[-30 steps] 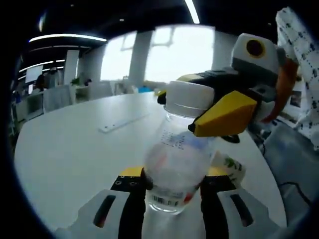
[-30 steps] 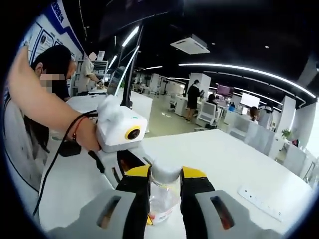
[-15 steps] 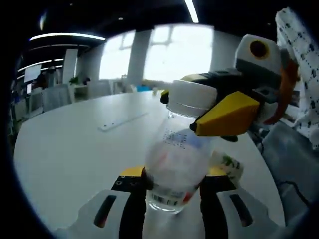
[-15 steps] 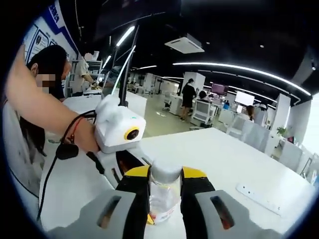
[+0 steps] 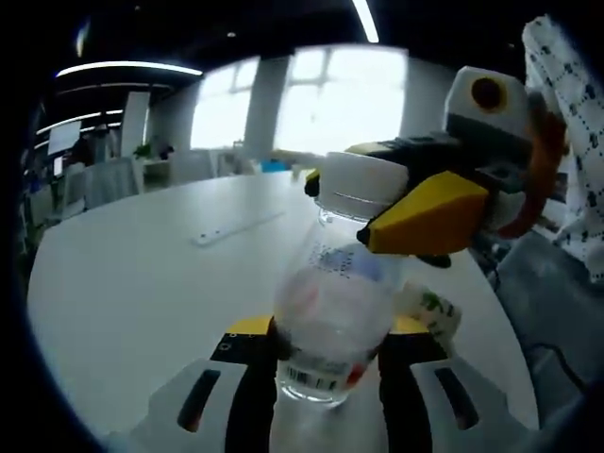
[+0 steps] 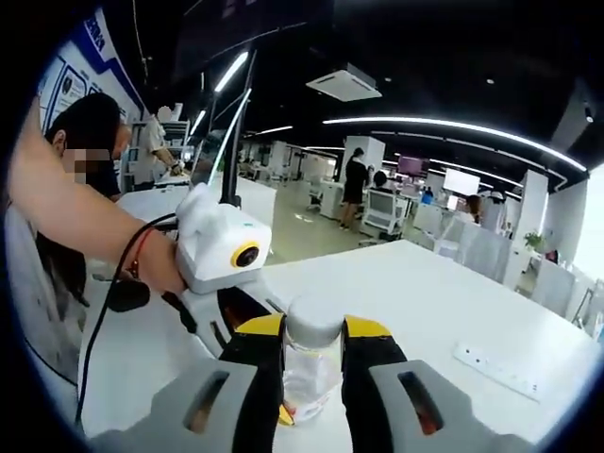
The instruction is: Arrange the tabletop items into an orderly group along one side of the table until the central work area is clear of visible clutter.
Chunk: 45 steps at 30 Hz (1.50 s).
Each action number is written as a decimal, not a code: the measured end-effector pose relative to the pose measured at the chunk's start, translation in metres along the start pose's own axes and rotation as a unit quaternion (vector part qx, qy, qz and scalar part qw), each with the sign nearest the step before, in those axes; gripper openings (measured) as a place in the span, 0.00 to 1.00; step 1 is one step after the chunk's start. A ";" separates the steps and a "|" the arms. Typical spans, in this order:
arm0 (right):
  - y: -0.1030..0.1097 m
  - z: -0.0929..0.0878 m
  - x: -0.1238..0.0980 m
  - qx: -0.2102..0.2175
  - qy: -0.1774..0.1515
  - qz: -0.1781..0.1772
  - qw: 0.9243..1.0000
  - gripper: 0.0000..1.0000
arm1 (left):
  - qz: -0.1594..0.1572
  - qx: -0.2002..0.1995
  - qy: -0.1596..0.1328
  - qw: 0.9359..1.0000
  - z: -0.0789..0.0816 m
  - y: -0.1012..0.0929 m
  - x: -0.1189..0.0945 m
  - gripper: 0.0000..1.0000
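Open office around a white counter

The white counter [image 5: 123, 283] has a rounded edge, and a long white power strip [image 5: 236, 227] lies flat on it toward its far edge; in the right gripper view the same strip [image 6: 495, 370] lies near the counter's right edge. Behind the counter stand large bright windows [image 5: 321, 94]. Long ceiling lights [image 6: 453, 132] run over a dark ceiling with an air conditioner unit [image 6: 349, 83]. A person in dark clothes [image 6: 357, 189] stands far off among desks with monitors [image 6: 467, 181]. A blue-and-white wall poster [image 6: 80, 57] hangs at the left.
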State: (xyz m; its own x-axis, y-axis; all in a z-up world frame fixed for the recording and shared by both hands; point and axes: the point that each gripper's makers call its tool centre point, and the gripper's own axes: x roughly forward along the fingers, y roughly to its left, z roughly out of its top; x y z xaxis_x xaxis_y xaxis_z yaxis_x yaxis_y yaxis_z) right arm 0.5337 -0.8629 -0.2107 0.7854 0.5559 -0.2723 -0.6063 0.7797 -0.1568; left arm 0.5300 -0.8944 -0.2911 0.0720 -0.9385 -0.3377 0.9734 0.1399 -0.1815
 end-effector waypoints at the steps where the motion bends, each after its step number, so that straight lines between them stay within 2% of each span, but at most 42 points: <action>1: 0.000 0.000 0.000 -0.001 0.000 0.000 1.000 0.19 | 0.000 -0.001 -0.001 1.000 0.000 0.000 0.000 0.38; 23: 0.007 0.001 -0.002 -0.030 0.007 0.011 0.999 0.20 | 0.010 -0.023 0.000 1.000 -0.003 -0.003 -0.002 0.42; 27: 0.009 0.001 -0.002 -0.041 0.013 0.006 0.999 0.20 | 0.010 -0.018 0.002 1.000 -0.004 -0.004 -0.003 0.41; 35: 0.006 0.001 0.002 -0.028 0.030 -0.014 0.999 0.20 | 0.003 -0.016 0.003 1.000 -0.004 -0.001 -0.002 0.40; 45: 0.005 0.000 0.001 -0.026 0.033 -0.020 0.999 0.20 | -0.004 -0.019 0.007 1.000 -0.004 -0.003 -0.002 0.41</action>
State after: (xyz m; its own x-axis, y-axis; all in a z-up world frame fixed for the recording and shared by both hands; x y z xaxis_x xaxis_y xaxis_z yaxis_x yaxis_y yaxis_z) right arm 0.5314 -0.8583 -0.2115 0.8005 0.5031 -0.3258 -0.5813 0.7841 -0.2175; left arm 0.5263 -0.8912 -0.2936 0.0611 -0.9348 -0.3498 0.9651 0.1447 -0.2181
